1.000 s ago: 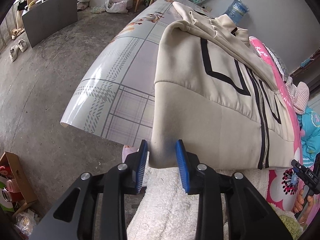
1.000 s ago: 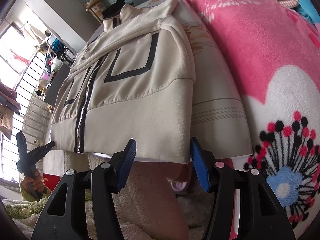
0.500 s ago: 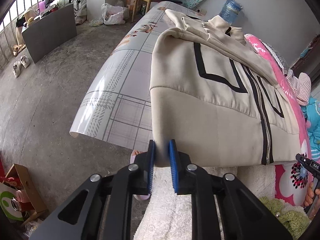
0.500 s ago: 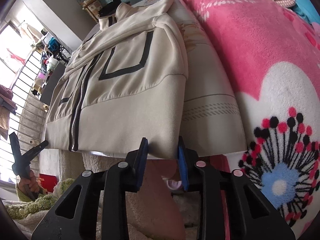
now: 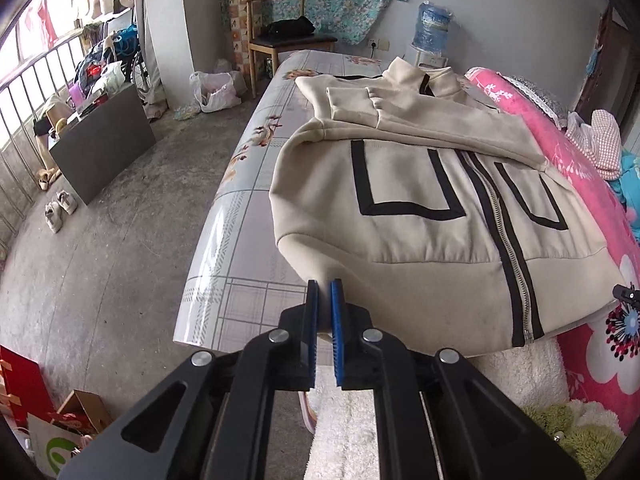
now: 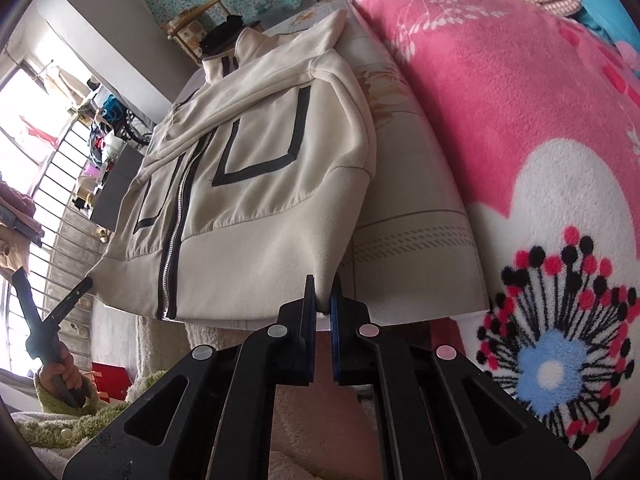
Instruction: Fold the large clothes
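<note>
A cream zip-up jacket (image 5: 420, 216) with black trim lies front up on a patterned table (image 5: 240, 216), its sleeves folded across the chest. My left gripper (image 5: 324, 286) is shut on the jacket's near left hem corner, which hangs lifted off the table. In the right wrist view the same jacket (image 6: 256, 184) spreads away from me, and my right gripper (image 6: 323, 282) is shut on its near right hem corner. The left gripper (image 6: 86, 282) shows at the far left of that view, held by a hand (image 6: 64, 376) in a green fuzzy sleeve.
A pink flowered blanket (image 6: 520, 128) runs along the table's right side. Behind the table stand a wooden chair (image 5: 280, 40) and a water jug (image 5: 434, 24). Left of the table is bare concrete floor (image 5: 120, 248) with a dark board (image 5: 104, 144), shoes and bags.
Both grippers closed from open onto the jacket's hem corners. The left gripper then rose, lifting its corner off the table; the right one stayed in place.
</note>
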A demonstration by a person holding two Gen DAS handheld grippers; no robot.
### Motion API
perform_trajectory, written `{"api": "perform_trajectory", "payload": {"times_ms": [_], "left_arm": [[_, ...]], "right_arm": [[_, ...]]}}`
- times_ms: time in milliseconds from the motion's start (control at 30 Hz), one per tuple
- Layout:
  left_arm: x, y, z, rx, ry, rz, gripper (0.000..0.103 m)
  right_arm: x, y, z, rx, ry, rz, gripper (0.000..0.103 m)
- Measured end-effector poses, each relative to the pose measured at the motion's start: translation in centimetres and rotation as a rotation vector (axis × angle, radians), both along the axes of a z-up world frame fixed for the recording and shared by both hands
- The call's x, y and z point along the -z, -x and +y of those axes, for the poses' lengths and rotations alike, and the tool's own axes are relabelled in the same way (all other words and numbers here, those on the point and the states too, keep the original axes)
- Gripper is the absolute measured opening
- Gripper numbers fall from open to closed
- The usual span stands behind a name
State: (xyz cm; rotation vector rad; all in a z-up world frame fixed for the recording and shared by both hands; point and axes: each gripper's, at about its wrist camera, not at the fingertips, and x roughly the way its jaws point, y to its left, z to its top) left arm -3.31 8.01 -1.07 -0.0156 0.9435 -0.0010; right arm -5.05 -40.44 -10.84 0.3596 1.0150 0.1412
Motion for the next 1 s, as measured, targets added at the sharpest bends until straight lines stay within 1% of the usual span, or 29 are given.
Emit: {"api": "perform_trajectory", "payload": {"times_ms": [133,200,300,433,533,633,700,733,767,833,1000], "left_arm": [[0.3,-0.7,-0.6,0.004,-0.038,0.012,0.006],[0.3,-0.9,-0.7,0.001,-0.044,0.018,0.006],[0.4,-1.0,-0.8,-0.001,-0.055,0.024,0.006],[0.6,-1.0,-0.9,-0.002,-0.07,0.028,0.006],[0.6,-1.1,-0.9,-0.001,-0.074,0.03,0.006],[0.6,-1.1,-1.0,0.0,-0.079,0.029,0.006],[0.6,-1.1,-1.0,0.001,-0.083,0.027,0.006],[0.6,-1.1,-1.0,0.001,-0.082,0.027,0.006],[0.5,-1.1,-1.1,0.001,-0.084,0.025,0.006],[0.5,-1.1,-1.2,0.002,-0.091,0.022,0.006],[0.4,-1.1,-1.4,0.008,-0.114,0.018,0.006]], "right_arm": [[0.8,-0.5,0.1,0.01,0.017,0.043,0.005],[1.2,-0.6,0.0,0.01,0.018,0.063,0.009],[1.4,-0.6,-0.3,0.007,0.01,0.08,0.012],[1.3,-1.1,0.0,-0.014,0.017,0.101,0.021],[1.4,-1.5,0.3,-0.025,0.033,0.12,0.023],[1.6,-1.8,0.3,-0.03,0.041,0.134,0.022],[1.6,-1.9,0.4,-0.031,0.051,0.137,0.02],[1.6,-2.0,0.4,-0.031,0.057,0.137,0.016],[1.6,-2.0,0.4,-0.029,0.066,0.136,0.01],[1.6,-2.0,0.4,-0.026,0.068,0.132,0.007],[1.1,-1.9,0.6,-0.023,0.075,0.107,0.004]]}}
